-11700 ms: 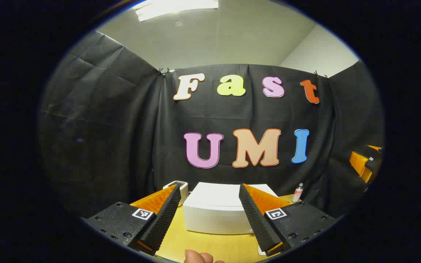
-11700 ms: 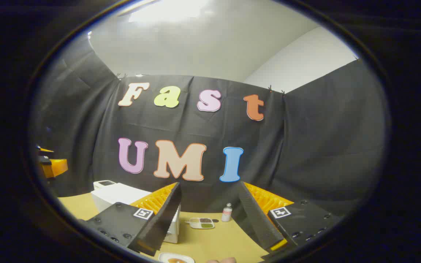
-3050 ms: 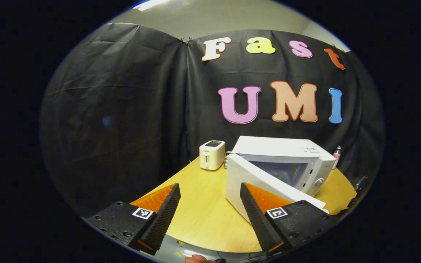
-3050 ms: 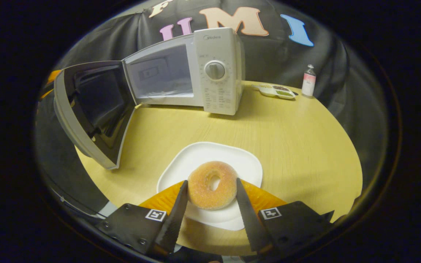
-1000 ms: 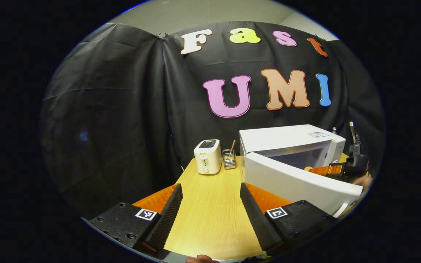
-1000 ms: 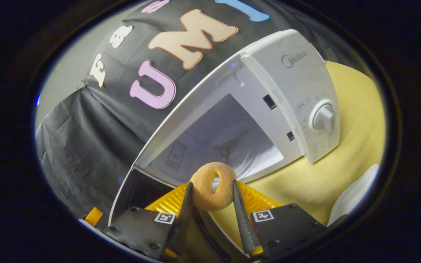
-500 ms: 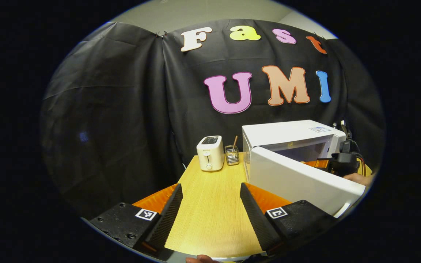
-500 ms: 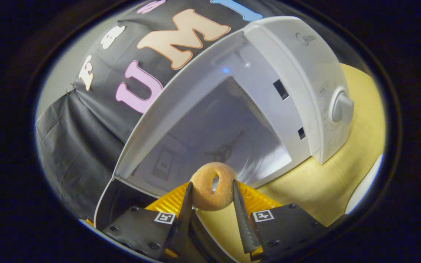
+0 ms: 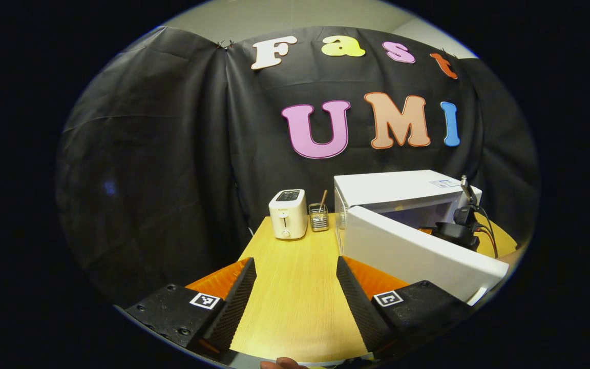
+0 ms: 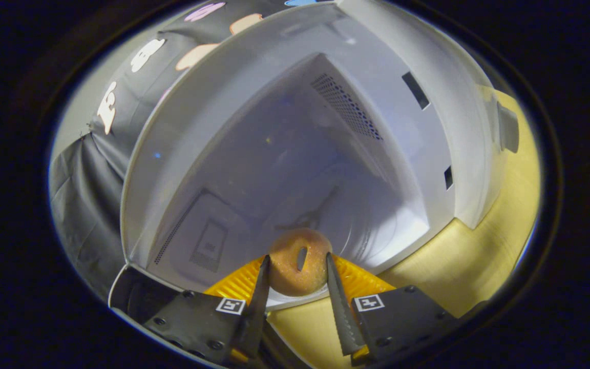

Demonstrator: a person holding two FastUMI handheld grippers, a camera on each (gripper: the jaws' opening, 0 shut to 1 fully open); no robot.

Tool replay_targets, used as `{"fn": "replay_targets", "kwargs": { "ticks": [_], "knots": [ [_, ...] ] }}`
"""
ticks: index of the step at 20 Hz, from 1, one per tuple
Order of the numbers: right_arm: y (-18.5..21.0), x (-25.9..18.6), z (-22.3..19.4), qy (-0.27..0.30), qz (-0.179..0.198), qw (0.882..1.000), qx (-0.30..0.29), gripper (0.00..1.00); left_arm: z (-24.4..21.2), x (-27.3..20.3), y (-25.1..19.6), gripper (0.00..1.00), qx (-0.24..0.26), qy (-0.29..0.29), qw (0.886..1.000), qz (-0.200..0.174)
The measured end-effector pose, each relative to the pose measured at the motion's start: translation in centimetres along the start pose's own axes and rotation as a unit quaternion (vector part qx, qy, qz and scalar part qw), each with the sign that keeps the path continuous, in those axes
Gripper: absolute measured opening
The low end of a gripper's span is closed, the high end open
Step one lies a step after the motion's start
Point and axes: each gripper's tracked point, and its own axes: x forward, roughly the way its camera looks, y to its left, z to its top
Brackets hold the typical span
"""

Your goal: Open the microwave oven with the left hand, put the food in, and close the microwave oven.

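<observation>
Sugar-dusted, tan ring doughnut (image 10: 299, 261) sits pinched between both fingers of the right gripper (image 10: 295, 300), held at the mouth of the white microwave oven (image 10: 428, 128), over the front lip of its pale grey cavity. Whether the doughnut touches the cavity floor, can't tell. Right gripper view is tilted; light wooden desk (image 10: 484, 256) shows along the oven's lower right.

Left gripper (image 9: 295, 300) hangs with fingers wide apart, nothing between them, above the near edge of the desk (image 9: 295, 287). White microwave door (image 9: 418, 259) stands swung open toward the desk's front right edge and blocks most of the cavity from this side. Behind the door's top edge, the right gripper's dark body (image 9: 456, 230) with cables reaches into the oven. Small white toaster (image 9: 288, 213) and a wire mesh holder with a wooden stick (image 9: 318, 216) stand at the desk's far edge, just left of the oven.

Versus half a second ago: right gripper has gone closer in, the cavity looms larger, the control dial has slid to the edge. Left gripper barely moved.
</observation>
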Motion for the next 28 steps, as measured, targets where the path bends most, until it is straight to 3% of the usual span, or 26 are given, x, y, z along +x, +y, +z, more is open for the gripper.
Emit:
{"fn": "replay_targets", "kwargs": {
  "ticks": [4, 10, 15, 16, 17, 18, 20, 21, 22, 23, 28],
  "knots": [
    [-0.4, 0.3, -0.2, -0.005, -0.010, 1.000, -0.008, 0.62, 0.2, 0.3, -1.0, 0.93, -0.001, -0.004, 1.000, -0.014],
    [-0.1, 0.5, 0.0, -0.008, -0.011, 1.000, -0.004, 0.82, 0.4, 0.3, -1.1, 0.93, -0.001, -0.007, 1.000, -0.016],
    [-0.1, 0.0, 0.3, -0.013, -0.009, 1.000, -0.014, 0.82, 0.3, 0.3, -1.4, 0.95, -0.004, -0.008, 1.000, -0.017],
    [-0.1, -0.1, 0.3, -0.012, -0.008, 1.000, -0.018, 0.90, 0.4, 0.3, -1.5, 0.93, -0.006, -0.009, 1.000, -0.017],
    [-0.2, -0.3, 0.5, -0.012, -0.007, 1.000, -0.022, 0.82, 0.4, 0.3, -1.6, 0.93, -0.007, -0.009, 1.000, -0.017],
    [-0.3, -0.6, 0.6, -0.014, -0.007, 1.000, -0.027, 0.90, 0.4, 0.3, -1.8, 0.93, -0.009, -0.009, 1.000, -0.018],
    [-0.3, -1.2, 0.9, -0.017, -0.003, 0.999, -0.042, 0.90, 0.3, 0.2, -2.1, 0.93, -0.012, -0.008, 1.000, -0.017],
    [-0.2, -1.6, 1.0, -0.018, 0.000, 0.999, -0.049, 0.90, 0.3, 0.3, -2.2, 0.93, -0.015, -0.008, 1.000, -0.017],
    [-0.2, -1.9, 0.9, -0.014, 0.004, 0.998, -0.056, 0.82, 0.3, 0.2, -2.3, 0.93, -0.017, -0.007, 1.000, -0.016],
    [-0.2, -2.2, 0.8, -0.009, 0.008, 0.998, -0.061, 0.90, 0.2, 0.1, -2.5, 0.93, -0.019, -0.005, 1.000, -0.015],
    [0.2, -4.4, 1.7, 0.000, 0.038, 0.996, -0.080, 0.90, 0.4, -0.8, -3.0, 0.93, -0.027, -0.008, 1.000, -0.001]
  ]
}}
